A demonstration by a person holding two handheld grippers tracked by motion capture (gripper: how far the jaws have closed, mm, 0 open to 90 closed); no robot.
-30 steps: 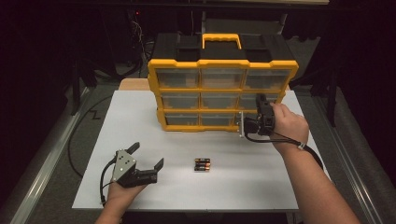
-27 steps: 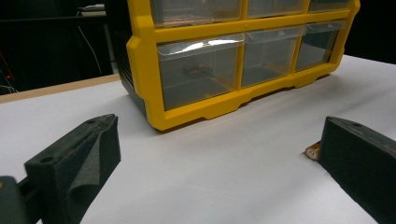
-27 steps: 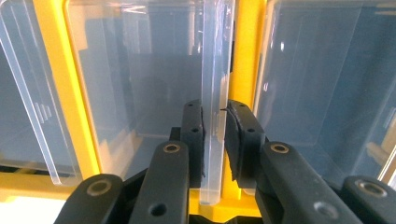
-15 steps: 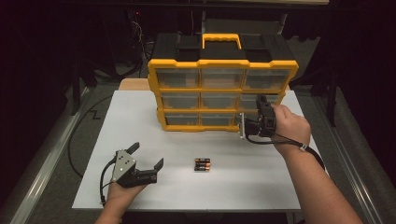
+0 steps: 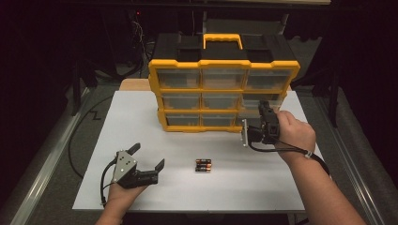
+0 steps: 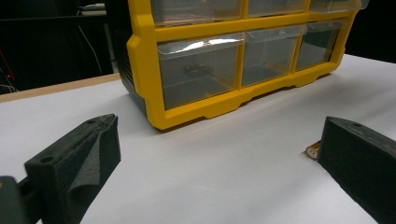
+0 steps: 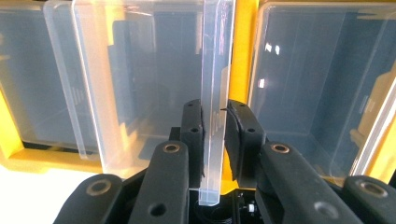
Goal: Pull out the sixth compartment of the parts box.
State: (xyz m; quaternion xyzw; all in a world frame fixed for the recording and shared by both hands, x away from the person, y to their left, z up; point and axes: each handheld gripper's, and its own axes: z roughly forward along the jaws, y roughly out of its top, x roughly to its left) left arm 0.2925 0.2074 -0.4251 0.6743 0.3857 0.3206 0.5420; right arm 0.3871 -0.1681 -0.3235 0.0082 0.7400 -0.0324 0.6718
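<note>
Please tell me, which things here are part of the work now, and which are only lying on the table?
In use:
- right gripper, shut on the clear drawer's pull lip
- clear drawer, middle row, right column
- yellow organizer cabinet

Lying idle:
- batteries on the white table
- left gripper, open, holding nothing

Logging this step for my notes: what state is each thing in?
Right gripper: shut on drawer lip.
Drawer: middle row, right; pulled partly out.
Other drawers: closed.
Left gripper: open, resting on table.
Batteries: lying side by side, untouched.
</note>
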